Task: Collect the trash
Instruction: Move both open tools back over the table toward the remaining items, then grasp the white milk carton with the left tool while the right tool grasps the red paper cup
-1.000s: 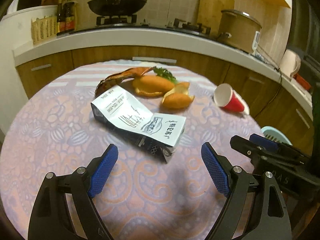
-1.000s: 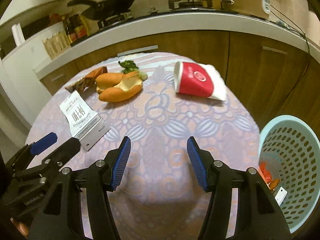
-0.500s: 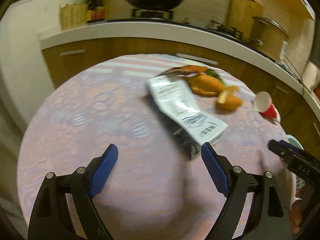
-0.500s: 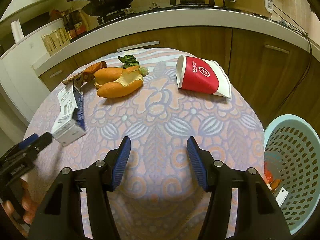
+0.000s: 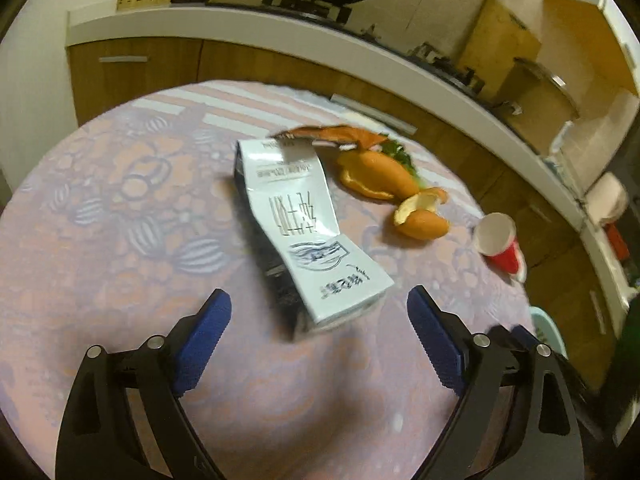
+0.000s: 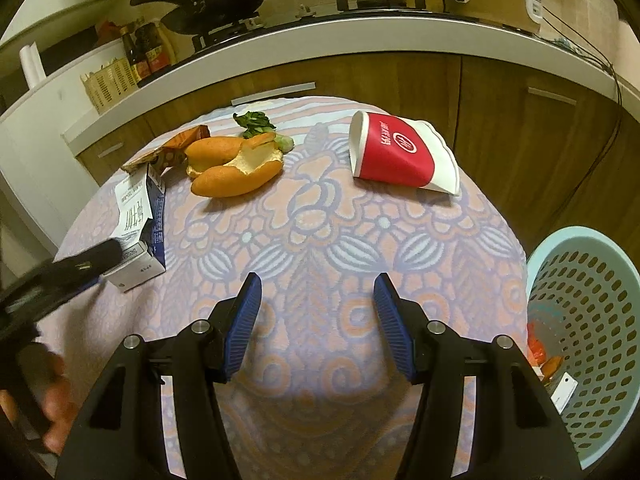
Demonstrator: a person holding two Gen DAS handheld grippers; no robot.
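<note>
A crushed white and blue carton (image 5: 308,236) lies on the round patterned table (image 5: 100,240). My left gripper (image 5: 316,320) is open just short of its near end, the carton's end between the line of the fingers. The carton also shows in the right wrist view (image 6: 138,228), with the left gripper (image 6: 60,276) blurred beside it. Behind it lie torn bread pieces (image 6: 236,164), an orange wrapper (image 6: 172,150), a green leaf (image 6: 256,122) and a tipped red paper cup (image 6: 400,158). My right gripper (image 6: 318,312) is open and empty over the table's near part.
A light blue perforated basket (image 6: 592,320) with some trash inside stands on the floor at the table's right. A curved white countertop (image 6: 320,36) with wooden cabinets runs behind the table, holding a wok, bottles and a pot.
My left gripper swung left around the table and has closed in on the carton's near end. My right gripper drew slightly nearer the table. Both stayed open.
</note>
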